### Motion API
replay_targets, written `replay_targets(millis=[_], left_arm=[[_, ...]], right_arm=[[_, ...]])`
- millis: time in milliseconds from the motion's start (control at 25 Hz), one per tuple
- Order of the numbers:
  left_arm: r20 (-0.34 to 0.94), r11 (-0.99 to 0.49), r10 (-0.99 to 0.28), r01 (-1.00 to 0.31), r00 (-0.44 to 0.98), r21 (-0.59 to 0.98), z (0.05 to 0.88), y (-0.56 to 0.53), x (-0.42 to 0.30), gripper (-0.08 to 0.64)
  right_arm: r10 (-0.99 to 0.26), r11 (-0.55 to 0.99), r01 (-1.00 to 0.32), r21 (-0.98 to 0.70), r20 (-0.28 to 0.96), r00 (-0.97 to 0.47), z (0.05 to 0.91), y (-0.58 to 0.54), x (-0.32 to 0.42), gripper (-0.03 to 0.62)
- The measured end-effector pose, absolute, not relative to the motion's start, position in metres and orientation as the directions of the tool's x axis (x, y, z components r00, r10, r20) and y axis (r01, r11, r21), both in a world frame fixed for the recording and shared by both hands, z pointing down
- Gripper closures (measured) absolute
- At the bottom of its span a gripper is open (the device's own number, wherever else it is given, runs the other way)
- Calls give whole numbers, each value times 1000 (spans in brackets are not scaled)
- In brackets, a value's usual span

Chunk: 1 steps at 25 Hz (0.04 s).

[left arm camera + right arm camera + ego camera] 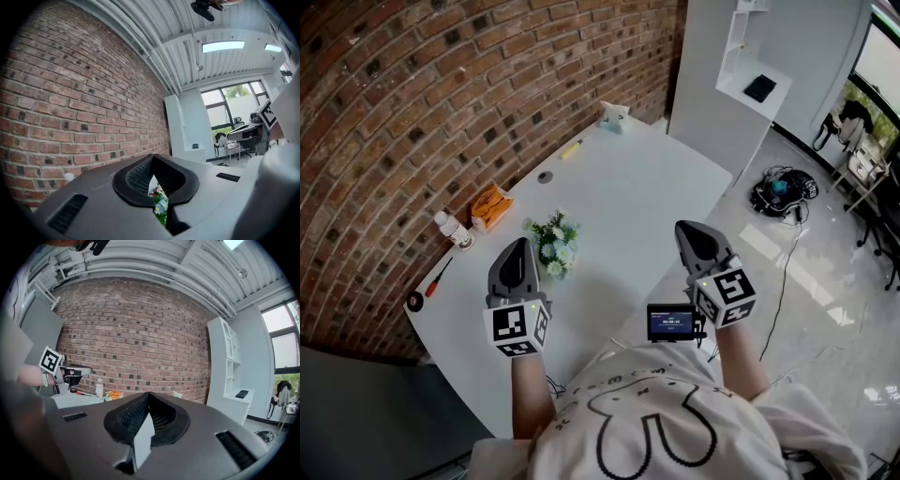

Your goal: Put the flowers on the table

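A small bunch of white and pale blue flowers (pixel 553 246) with green leaves lies on the white table (pixel 637 197), near its left side. My left gripper (pixel 519 244) hovers just left of the flowers, jaws shut and holding nothing. In the left gripper view the flowers (pixel 158 201) show through the slit below the closed tips of the left gripper (pixel 152 158). My right gripper (pixel 685 227) hangs over the table's right edge, well apart from the flowers, jaws shut and empty. In the right gripper view the right gripper (pixel 147 395) points toward the brick wall, with the left gripper (pixel 80 368) at far left.
Along the wall stand a white bottle (pixel 453 228) and an orange packet (pixel 490 206); a red screwdriver (pixel 439 277) and a tape roll (pixel 414 301) lie near the corner. A white shelf unit (pixel 741 66) stands at the far right. Cables (pixel 780 192) lie on the floor.
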<state>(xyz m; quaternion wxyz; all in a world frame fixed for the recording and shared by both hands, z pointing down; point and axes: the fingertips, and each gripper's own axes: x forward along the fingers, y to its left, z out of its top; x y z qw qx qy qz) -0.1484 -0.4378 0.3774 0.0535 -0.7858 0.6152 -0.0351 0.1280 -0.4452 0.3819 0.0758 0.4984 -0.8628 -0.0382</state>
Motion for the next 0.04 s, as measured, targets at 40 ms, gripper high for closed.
replay_targets(millis=[40], left_arm=[[-11, -238, -970, -963, 241, -127, 377, -438, -149, 549]], right_arm=[[-864, 503, -853, 144, 95, -494, 382, -445, 127, 575]])
